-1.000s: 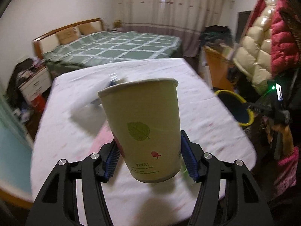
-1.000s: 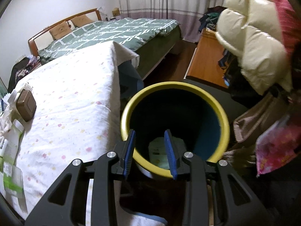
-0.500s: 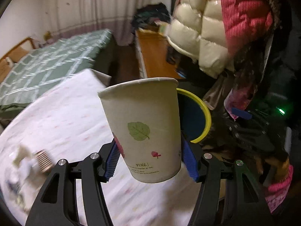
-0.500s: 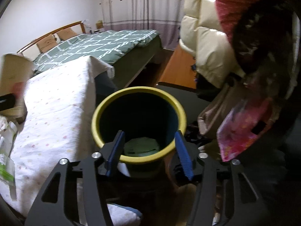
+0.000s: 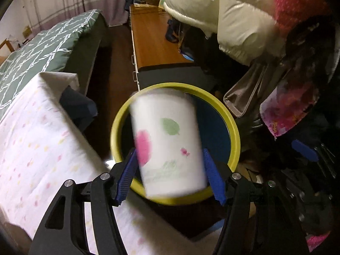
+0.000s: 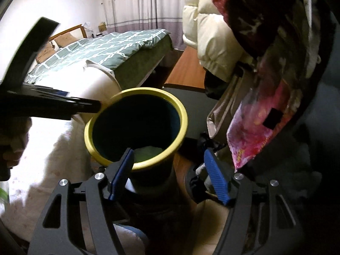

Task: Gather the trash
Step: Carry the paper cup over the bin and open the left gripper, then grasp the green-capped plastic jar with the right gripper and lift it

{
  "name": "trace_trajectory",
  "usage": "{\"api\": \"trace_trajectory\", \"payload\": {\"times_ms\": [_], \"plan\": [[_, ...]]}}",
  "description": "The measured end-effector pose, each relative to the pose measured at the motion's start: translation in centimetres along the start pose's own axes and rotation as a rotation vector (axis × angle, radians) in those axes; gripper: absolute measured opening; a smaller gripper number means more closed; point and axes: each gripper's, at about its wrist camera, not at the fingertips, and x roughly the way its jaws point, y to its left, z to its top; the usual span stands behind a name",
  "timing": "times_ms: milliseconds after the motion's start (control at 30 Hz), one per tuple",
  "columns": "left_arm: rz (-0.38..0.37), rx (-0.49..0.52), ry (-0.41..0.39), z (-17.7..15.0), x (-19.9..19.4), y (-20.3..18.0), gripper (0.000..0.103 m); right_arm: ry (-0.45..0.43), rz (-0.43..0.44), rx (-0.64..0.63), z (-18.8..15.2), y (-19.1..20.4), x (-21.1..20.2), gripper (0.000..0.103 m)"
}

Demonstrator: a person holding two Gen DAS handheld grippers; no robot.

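Tilting over the yellow-rimmed bin (image 5: 233, 127), paper cup (image 5: 167, 142) between opening jaws.

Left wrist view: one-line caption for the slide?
Left gripper, its jaws just opening, releases a paper cup over the yellow-rimmed trash bin.

Both wrist views steeply down, sharing bin (image 5: 232, 127) (image 6: 180, 114)

left gripper (image 5: 170, 174): your black frame, ribbed blue pads, silver screws at 7 and 5 o'clock | right gripper (image 6: 169, 175): same build
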Motion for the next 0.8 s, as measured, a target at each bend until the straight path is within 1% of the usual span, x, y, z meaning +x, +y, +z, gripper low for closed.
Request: {"api": "trace_trajectory", "payload": {"times_ms": [67, 167, 233, 367, 400, 467, 567, 600, 667, 733, 767, 800], "plan": [[0.005, -0.005, -0.005, 0.5, 0.7, -0.3, 0.074, 0.003, -0.001, 0.005, -0.2, -0.3, 0.0, 0.065], [-0.002, -0.014, -0.014, 0.7, 0.5, -0.4, 0.075, 0.011, -0.001, 0.012, -0.5, -0.5, 0.1, 0.066], [0.007, -0.014, -0.040, 0.5, -1.0, -0.5, 0.077, 0.014, 0.009, 0.016, -0.6, -0.5, 0.2, 0.066], [0.013, -0.025, -0.131, -1.1, -6.0, -0.1, 0.090, 0.018, 0.028, 0.000, -0.7, 0.5, 0.3, 0.066], [0.015, -0.038, -0.166, -1.9, -7.8, 0.1, 0.093, 0.019, 0.037, -0.008, -0.7, 1.0, 0.3, 0.067], [0.029, -0.076, -0.226, -3.6, -11.1, 0.8, 0.095, 0.022, 0.051, -0.023, -0.9, 2.0, 0.2, 0.067], [0.047, -0.144, -0.300, -6.3, -15.7, 2.5, 0.096, 0.028, 0.087, -0.054, -1.0, 4.2, -0.1, 0.068], [0.069, -0.172, -0.331, -7.6, -17.5, 3.1, 0.096, 0.029, 0.098, -0.067, -1.0, 4.8, -0.2, 0.069], [0.140, -0.217, -0.382, -10.4, -20.7, 4.5, 0.097, 0.030, 0.130, -0.113, -1.1, 7.2, -0.5, 0.069], [0.206, -0.260, -0.412, -12.9, -23.0, 5.9, 0.097, 0.031, 0.157, -0.155, -1.1, 9.3, -0.9, 0.069], [0.260, -0.298, -0.430, -14.7, -24.6, 7.0, 0.097, 0.032, 0.172, -0.177, -1.2, 10.6, -1.1, 0.069], [0.292, -0.327, -0.440, -16.1, -25.7, 7.8, 0.098, 0.033, 0.184, -0.192, -1.3, 11.5, -1.4, 0.069]]}}
